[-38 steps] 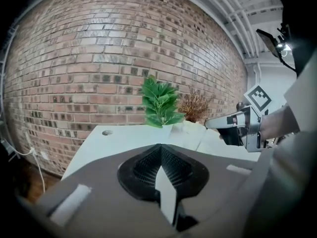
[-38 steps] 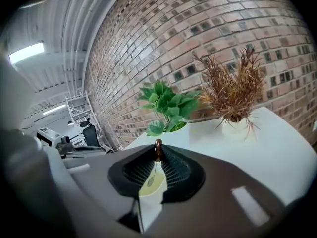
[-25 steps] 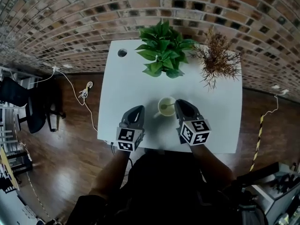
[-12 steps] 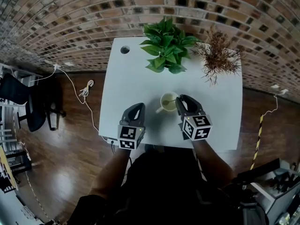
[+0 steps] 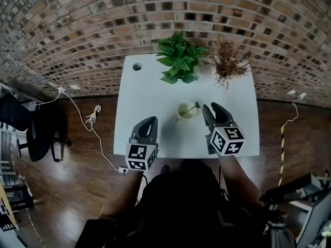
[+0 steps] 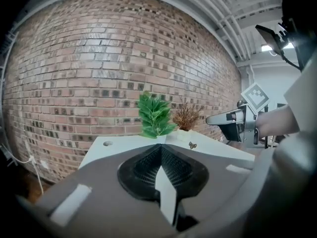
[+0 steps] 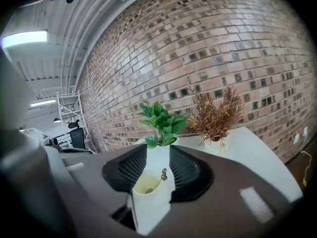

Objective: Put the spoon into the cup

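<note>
A red-brown brick wall (image 5: pixel 103 25) rises beyond the left gripper (image 5: pixel 149 123), at the far edge of the white rectangular table (image 5: pixel 145 87) beneath it. To this gripper's left lie dark wooden floorboards (image 5: pixel 77 180) and a black office chair (image 5: pixel 31 128) (a white cable (image 5: pixel 93 110) trails between chair and table). A long ceiling strip light (image 7: pixel 25 37) glows high above.

Soft, even indoor light fills all three views. The white table (image 5: pixel 145 94) is the brightest surface, close to washed out in the head view, and carries only faint grey shadows. The wide-angle lenses bend the brick wall (image 5: pixel 103 14) into arcs and darken the corners. A ceiling strip light (image 7: pixel 24 38) glares at the upper left of the right gripper view. Close to their cameras, the left gripper (image 6: pixel 159 146) and the right gripper (image 7: pixel 158 148) look blurred, while the wall behind them is sharp.
</note>
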`<action>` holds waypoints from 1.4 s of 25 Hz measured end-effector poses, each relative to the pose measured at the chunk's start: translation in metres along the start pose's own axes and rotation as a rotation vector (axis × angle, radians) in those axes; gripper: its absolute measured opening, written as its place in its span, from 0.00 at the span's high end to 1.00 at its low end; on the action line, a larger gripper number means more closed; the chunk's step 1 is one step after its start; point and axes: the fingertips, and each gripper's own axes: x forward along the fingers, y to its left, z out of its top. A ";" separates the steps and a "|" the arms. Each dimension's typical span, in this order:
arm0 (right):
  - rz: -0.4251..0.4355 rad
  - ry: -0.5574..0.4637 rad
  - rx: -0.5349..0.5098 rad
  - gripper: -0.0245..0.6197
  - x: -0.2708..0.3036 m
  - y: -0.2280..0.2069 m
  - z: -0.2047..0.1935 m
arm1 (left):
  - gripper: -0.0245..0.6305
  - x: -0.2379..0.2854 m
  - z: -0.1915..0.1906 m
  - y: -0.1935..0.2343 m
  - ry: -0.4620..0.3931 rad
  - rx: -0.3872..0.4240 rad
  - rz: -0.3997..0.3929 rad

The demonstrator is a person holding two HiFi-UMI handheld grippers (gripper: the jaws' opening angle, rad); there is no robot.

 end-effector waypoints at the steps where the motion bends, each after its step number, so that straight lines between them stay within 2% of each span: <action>1: -0.008 -0.022 0.002 0.73 -0.010 0.004 0.008 | 0.97 -0.006 0.008 -0.002 -0.021 0.002 -0.008; 4: -0.022 -0.086 0.014 0.74 -0.040 0.020 0.028 | 0.97 -0.028 0.025 -0.008 -0.066 0.005 -0.038; 8: -0.043 -0.147 0.001 0.77 -0.080 0.046 0.048 | 0.97 -0.065 0.053 -0.028 -0.139 0.006 -0.124; 11: -0.058 -0.181 -0.016 0.85 -0.109 0.066 0.055 | 0.97 -0.088 0.063 -0.033 -0.150 -0.012 -0.146; 13: -0.076 -0.202 -0.022 0.86 -0.127 0.079 0.056 | 0.97 -0.103 0.068 -0.039 -0.159 -0.017 -0.194; 17: -0.155 -0.206 -0.058 0.89 -0.163 0.097 0.052 | 0.97 -0.125 0.076 -0.056 -0.195 0.019 -0.303; 20: -0.190 -0.195 -0.064 0.91 -0.189 0.104 0.048 | 0.97 -0.138 0.076 -0.067 -0.218 0.007 -0.338; 25: -0.201 -0.222 -0.032 0.95 -0.217 0.110 0.055 | 0.97 -0.156 0.074 -0.066 -0.180 -0.002 -0.305; 29: -0.141 -0.215 -0.009 0.95 -0.223 0.121 0.047 | 0.97 -0.185 0.078 -0.064 -0.220 0.021 -0.285; 32: -0.082 -0.212 -0.022 0.95 -0.229 0.133 0.045 | 0.97 -0.204 0.078 -0.065 -0.232 0.055 -0.237; 35: -0.033 -0.203 -0.051 0.95 -0.241 0.146 0.043 | 0.97 -0.224 0.072 -0.073 -0.228 0.037 -0.197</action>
